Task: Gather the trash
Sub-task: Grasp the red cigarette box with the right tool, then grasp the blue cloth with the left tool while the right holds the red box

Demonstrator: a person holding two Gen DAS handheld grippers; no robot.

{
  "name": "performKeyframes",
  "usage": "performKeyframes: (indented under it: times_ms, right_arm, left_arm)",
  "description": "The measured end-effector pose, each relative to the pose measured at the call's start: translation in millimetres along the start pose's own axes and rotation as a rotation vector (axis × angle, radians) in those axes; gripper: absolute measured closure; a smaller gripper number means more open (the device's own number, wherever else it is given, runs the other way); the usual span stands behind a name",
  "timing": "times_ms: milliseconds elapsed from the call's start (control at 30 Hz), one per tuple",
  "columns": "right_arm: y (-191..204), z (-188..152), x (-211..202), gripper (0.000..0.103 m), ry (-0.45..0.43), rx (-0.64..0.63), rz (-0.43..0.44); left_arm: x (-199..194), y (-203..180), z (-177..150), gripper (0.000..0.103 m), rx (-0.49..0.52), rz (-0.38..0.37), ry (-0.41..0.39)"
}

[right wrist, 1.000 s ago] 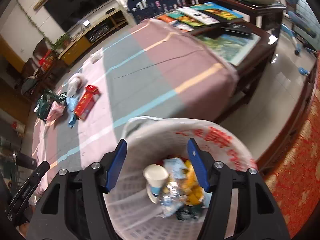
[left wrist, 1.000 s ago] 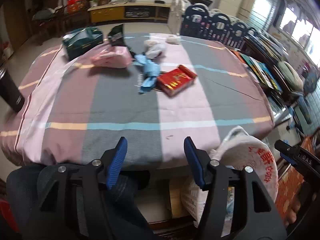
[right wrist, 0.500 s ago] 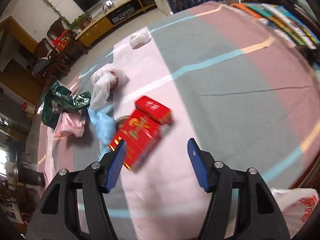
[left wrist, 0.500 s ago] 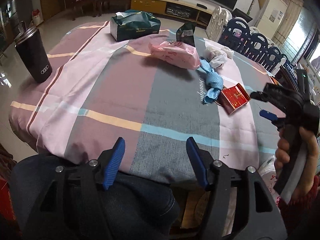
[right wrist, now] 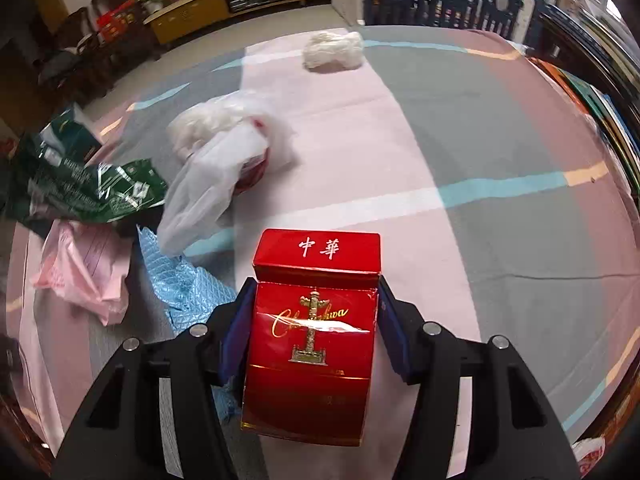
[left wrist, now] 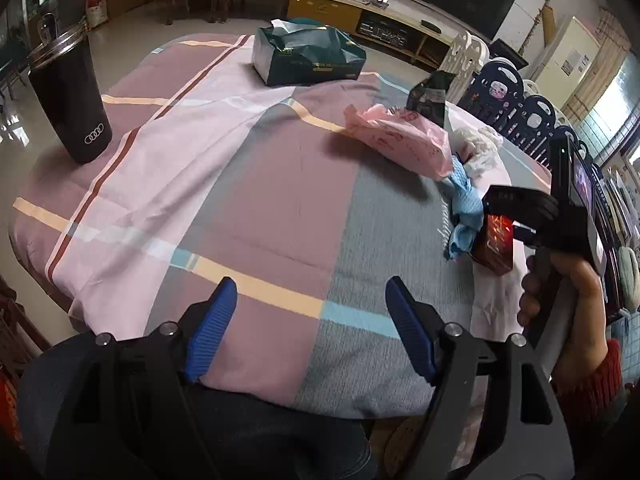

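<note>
My right gripper (right wrist: 314, 320) is shut on a red cigarette box (right wrist: 312, 332), its blue pads pressing both sides; the box (left wrist: 494, 242) also shows in the left wrist view, held at the table's right side. Beside it lie a blue crumpled wrapper (right wrist: 184, 288), a pink plastic bag (right wrist: 84, 264), a white plastic bag (right wrist: 224, 160), a green foil bag (right wrist: 80, 188) and a white tissue wad (right wrist: 332, 50). My left gripper (left wrist: 308, 328) is open and empty above the table's near edge.
A striped cloth covers the table (left wrist: 248, 184). A black tumbler (left wrist: 70, 104) stands at the left edge. A dark green tissue box (left wrist: 308, 56) sits at the far side. Blue chairs (left wrist: 520, 108) line the far right.
My right gripper moved from above the trash basket to the table and closed on the red cigarette box. My left gripper swung left, still open.
</note>
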State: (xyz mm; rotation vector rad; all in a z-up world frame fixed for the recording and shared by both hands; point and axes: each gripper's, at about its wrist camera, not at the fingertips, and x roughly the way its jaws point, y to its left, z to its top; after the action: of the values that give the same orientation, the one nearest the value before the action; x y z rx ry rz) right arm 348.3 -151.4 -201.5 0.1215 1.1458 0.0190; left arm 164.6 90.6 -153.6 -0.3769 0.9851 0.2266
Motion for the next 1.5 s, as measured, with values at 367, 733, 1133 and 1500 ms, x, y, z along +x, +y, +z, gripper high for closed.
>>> performKeyframes:
  times_ms: [367, 733, 1133, 1500]
  right_arm:
    - [8.1, -71.8, -46.1, 0.047, 0.083, -0.201, 0.295]
    - [-107.9, -109.8, -115.7, 0.046, -0.021, 0.131, 0.287]
    - [-120.0, -128.2, -133.1, 0.046, -0.048, 0.147, 0.307]
    - [-96.1, -135.7, -158.8, 0.046, -0.073, 0.094, 0.326]
  left_arm:
    - [8.0, 15.4, 23.1, 0.023, -0.087, -0.017, -0.02]
    - [92.1, -127.1, 59.5, 0.027, 0.188, -0.062, 0.085]
    - [71.8, -78.1, 53.2, 0.089, 0.075, -0.208, 0.042]
    - [-24.7, -52.0, 2.5, 0.089, 0.097, -0.345, -0.048]
